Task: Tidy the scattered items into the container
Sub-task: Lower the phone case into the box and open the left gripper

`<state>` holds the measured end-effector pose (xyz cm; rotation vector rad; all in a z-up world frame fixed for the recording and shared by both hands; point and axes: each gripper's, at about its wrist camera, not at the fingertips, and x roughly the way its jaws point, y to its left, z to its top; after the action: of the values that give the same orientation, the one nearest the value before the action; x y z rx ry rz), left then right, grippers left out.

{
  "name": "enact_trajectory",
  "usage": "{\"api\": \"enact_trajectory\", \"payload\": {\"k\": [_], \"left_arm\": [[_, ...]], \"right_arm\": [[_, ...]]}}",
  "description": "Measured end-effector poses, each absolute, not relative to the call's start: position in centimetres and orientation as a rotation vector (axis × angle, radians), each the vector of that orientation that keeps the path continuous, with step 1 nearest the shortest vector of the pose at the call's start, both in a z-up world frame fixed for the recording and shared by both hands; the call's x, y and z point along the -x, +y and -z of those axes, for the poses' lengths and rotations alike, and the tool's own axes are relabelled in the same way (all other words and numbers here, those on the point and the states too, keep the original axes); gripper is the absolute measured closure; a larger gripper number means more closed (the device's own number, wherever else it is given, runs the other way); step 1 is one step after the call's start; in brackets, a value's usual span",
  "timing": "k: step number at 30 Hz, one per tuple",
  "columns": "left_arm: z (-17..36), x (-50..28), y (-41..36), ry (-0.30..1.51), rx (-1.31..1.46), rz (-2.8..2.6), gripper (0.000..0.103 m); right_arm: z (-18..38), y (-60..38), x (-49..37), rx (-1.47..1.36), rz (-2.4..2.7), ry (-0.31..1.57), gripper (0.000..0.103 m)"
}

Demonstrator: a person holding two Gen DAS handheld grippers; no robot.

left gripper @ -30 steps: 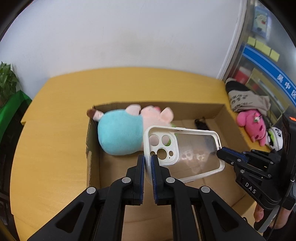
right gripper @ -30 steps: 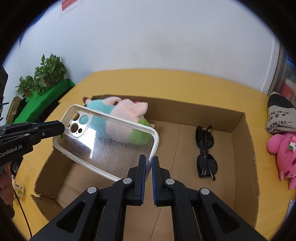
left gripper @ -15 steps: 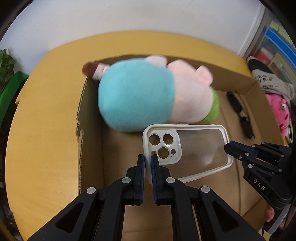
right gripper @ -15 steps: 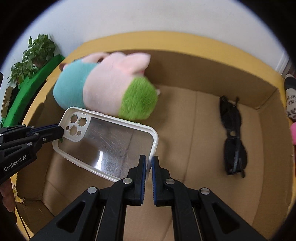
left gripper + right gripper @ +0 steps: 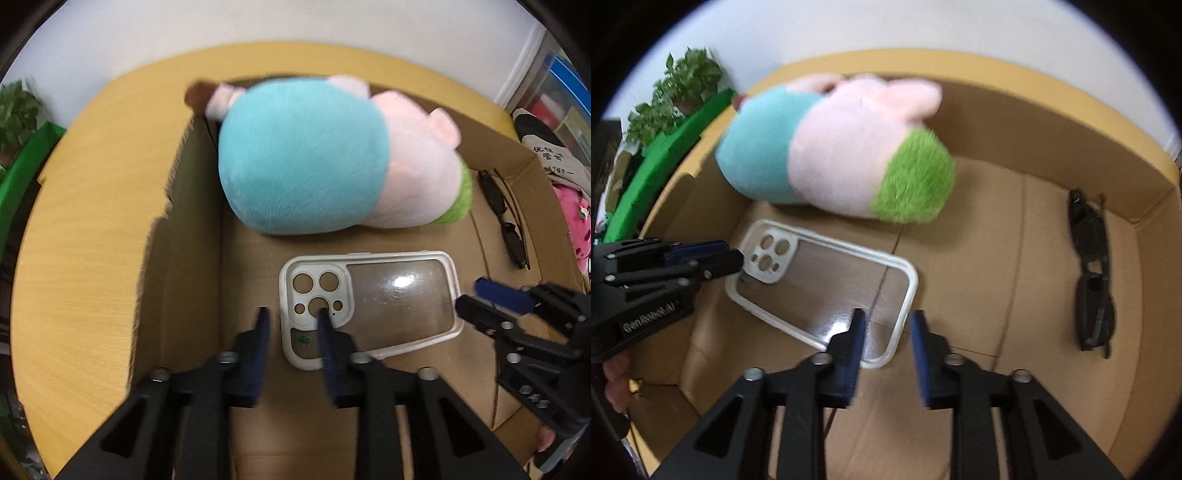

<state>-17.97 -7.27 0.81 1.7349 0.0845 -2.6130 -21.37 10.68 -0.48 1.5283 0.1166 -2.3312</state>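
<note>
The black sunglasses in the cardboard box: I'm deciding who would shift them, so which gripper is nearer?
Right. The right gripper is open over the clear phone case's end nearer the black sunglasses; the left gripper is open at its camera-cutout end, farther away.

Plush toy: turquoise body, pale pink head, green tuft, brown tip at one end. Phone case: clear back panel, off-white rim and camera surround. Cardboard box: plain brown. Sunglasses: black frame, dark lenses. Bench: yellow wood grain. Both grippers: black with blue pads.
</note>
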Motion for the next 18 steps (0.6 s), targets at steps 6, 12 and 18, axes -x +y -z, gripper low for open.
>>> {"api": "enact_trajectory", "payload": {"k": [6,12,18], "left_arm": [[-6.3,11.9,-6.2,0.007,-1.425,2.77,0.027],[-11.3,3.3,-2.8,0.025,-1.121,2.999,0.012],[-10.2,-2.1,2.1,0.019,-1.084,3.089,0.012]], "right_arm": [[-5.2,14.3,14.6,-1.336,2.399,-0.003,0.042],[-7.4,17.1,6.3,-1.21,2.508,-0.036,0.029],[-6.3,20.0,1.8,-1.256,2.615,-0.023,0.029]]}}
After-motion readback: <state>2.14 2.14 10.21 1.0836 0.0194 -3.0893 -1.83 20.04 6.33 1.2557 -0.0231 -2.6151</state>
